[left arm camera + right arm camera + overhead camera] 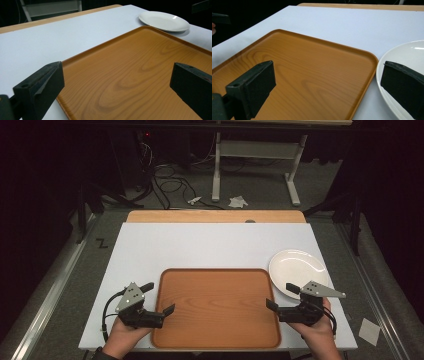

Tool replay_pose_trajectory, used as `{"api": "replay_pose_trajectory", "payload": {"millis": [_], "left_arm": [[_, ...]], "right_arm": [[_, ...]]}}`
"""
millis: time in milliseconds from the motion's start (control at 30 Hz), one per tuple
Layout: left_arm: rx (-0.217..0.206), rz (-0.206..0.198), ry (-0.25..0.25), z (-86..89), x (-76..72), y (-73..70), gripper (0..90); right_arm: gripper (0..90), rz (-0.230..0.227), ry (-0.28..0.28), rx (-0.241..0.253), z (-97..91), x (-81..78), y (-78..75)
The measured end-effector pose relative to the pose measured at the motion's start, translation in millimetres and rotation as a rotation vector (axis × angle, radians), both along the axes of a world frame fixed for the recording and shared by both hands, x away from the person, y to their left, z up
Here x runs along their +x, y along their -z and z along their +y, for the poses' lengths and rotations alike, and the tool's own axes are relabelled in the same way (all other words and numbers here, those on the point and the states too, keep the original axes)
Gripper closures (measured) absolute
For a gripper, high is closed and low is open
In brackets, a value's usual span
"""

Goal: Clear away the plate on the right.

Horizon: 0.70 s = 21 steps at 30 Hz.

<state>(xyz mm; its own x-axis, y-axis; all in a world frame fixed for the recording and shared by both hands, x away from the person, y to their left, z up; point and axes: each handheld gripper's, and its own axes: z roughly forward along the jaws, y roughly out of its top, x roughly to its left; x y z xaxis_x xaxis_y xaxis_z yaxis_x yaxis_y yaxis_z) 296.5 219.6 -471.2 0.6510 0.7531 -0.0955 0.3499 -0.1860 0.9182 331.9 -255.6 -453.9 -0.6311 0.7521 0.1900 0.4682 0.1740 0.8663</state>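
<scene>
The tray (pixel 216 307) is a shallow rounded-corner rectangle in orange-brown wood grain with a low raised rim. I see it bare, sitting on the near middle of the white table (pixel 200 245), its near edge close to the table's front edge. Its long axis runs from 9 o'clock to 3 o'clock in the high view, the short sides facing my two hands.

My left gripper (pixel 158 298) sits at the tray's 9 o'clock edge, jaws spread wide with nothing between them — one tip over the rim, the other just outside it. My right gripper (pixel 283 296) mirrors it at 3 o'clock, jaws also wide apart and holding nothing.

The high view gives me the layout: a white plate (pixel 298 270) at about 2 o'clock from the tray, its rim just beside the tray's far right corner. The left gripper view adds the grain's looping figure across the tray (pixel 140 75) and the plate (pixel 163 21) beyond its far corner. The right gripper view shows the right gripper (pixel 327 85) with one jaw over the tray (pixel 307 75) and the other over the plate (pixel 402 57).
</scene>
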Motion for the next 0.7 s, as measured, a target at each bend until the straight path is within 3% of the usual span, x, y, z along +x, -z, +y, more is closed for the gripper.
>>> {"api": "replay_pose_trajectory", "payload": {"millis": [100, 233, 700], "left_arm": [[0.001, -0.001, -0.001, 1.9, -0.4, -0.5, 0.2], [-0.03, -0.007, -0.027, 12.6, -0.2, -3.0, 0.2], [-0.041, 0.011, -0.021, 7.1, 4.2, -2.0, 0.2]], "right_arm": [[1.3, 0.012, 0.006, 0.0, -1.6, 1.7, 0.4], [1.3, 0.021, 0.027, 0.007, -11.8, 3.5, 3.1], [1.3, 0.041, 0.101, 0.037, -41.0, 2.2, 4.9]]}}
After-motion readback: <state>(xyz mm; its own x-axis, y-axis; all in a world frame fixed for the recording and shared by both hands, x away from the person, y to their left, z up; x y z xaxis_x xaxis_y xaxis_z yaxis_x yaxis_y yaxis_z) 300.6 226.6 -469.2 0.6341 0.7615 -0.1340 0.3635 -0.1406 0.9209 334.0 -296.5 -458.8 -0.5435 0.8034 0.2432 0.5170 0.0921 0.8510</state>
